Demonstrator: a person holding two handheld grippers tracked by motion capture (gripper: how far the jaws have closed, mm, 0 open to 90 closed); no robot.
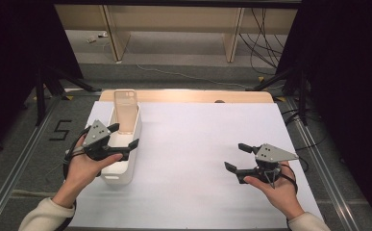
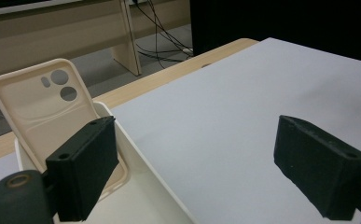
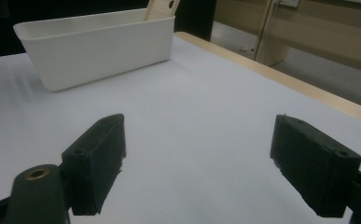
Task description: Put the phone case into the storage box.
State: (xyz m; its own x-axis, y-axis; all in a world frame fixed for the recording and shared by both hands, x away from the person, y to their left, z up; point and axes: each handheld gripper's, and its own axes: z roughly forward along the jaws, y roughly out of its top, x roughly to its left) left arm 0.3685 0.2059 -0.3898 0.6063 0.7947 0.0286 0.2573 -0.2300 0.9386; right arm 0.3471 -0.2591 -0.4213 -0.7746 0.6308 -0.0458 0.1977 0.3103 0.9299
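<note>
A cream phone case stands on end, leaning against the far wall inside a long white bin at the left of the table. My left gripper hovers over the bin's middle, jaws wide open, one on each side of the bin's right wall; nothing is between the pads. My right gripper rests low over the white table sheet at the right, open and empty. The right gripper view shows the bin far off with the case's top poking above it.
The white sheet covers most of a wooden table whose bare far edge shows at the back. Beyond it lie floor cables and wooden furniture legs. Tripod legs stand at both sides of the table.
</note>
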